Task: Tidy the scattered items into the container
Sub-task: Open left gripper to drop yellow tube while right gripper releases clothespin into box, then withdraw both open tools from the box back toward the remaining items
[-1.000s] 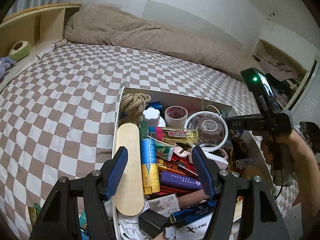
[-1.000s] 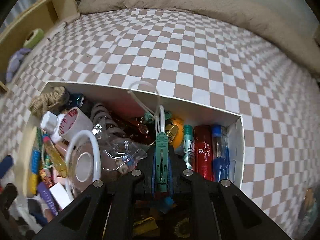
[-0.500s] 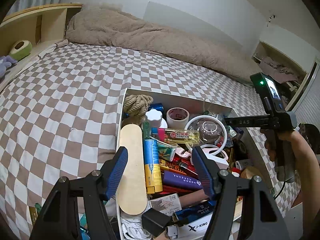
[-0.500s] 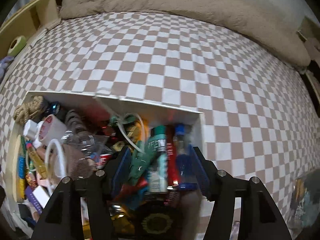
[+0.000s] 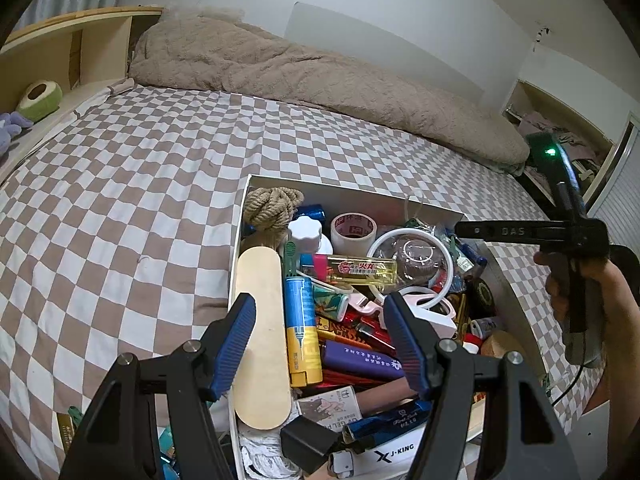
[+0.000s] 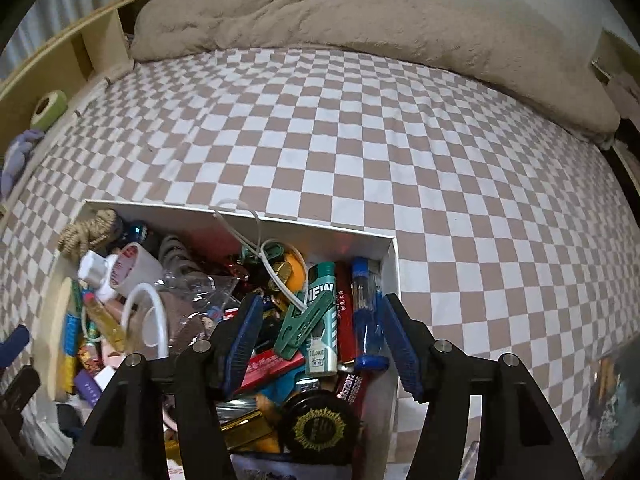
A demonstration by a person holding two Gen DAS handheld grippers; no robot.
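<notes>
Green plastic clothespin [image 6: 306, 322] lies loose in white cardboard box [image 6: 390, 268] on checkered bed, atop lighters, betw. right gripper [image 6: 320, 342] fingers, spread, empty. Left gripper [image 5: 322, 338] also released. Pin prob. light, stiff, slick; grab mid-body across flat sides.

Definitely a bedroom at home; checkered bedsheet [image 6: 360, 140] everywhere, rumpled beige blanket [image 5: 320, 76] by the wall, wooden bedside shelf [image 5: 80, 48] holding plush toys [image 5: 40, 98].
</notes>
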